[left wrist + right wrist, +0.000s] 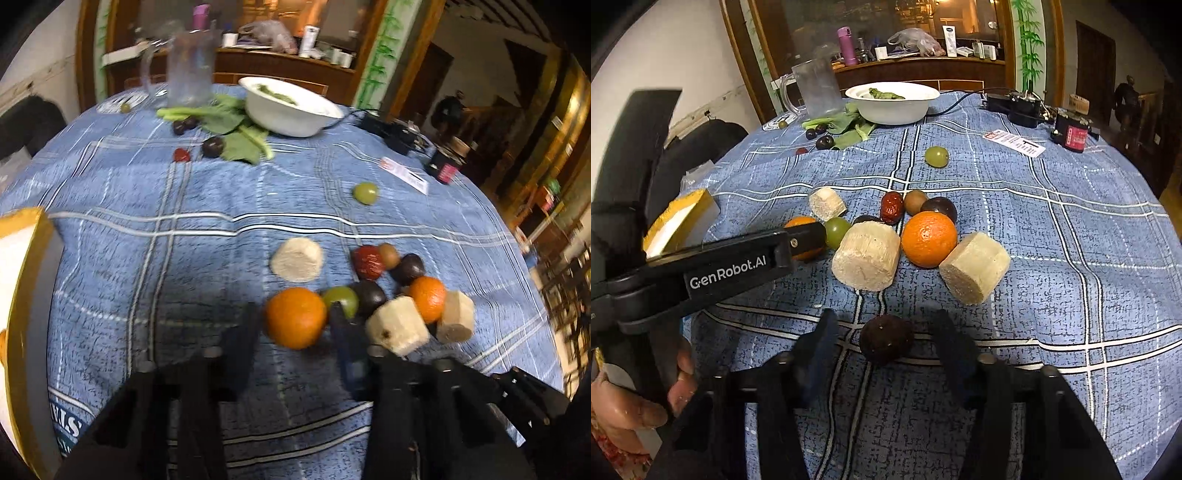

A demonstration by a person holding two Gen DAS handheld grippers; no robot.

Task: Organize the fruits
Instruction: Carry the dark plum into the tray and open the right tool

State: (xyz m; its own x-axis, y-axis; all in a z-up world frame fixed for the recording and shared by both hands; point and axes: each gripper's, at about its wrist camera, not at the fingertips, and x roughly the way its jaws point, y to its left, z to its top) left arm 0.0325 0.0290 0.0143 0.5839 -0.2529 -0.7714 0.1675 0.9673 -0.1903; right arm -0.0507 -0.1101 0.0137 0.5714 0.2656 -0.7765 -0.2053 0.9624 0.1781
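Fruit lies clustered on the blue checked tablecloth point(1052, 229). Left gripper point(295, 325) brackets the near orange point(295, 318); its fingers sit close at either flank, but firm contact cannot be confirmed through the blur. Right gripper point(886, 339) stands spread around a dark round fruit point(885, 339), a clear gap on both sides, nothing pinched.

Recommendation: centre each fruit between the pads before closing, and close gently, since round skins are likely to roll or squirt out. On the left, keep the far finger clear of the green grape point(341, 301) touching the orange. Lift straight up to avoid disturbing the pale cut chunks point(866, 256) beside the second orange point(929, 239).
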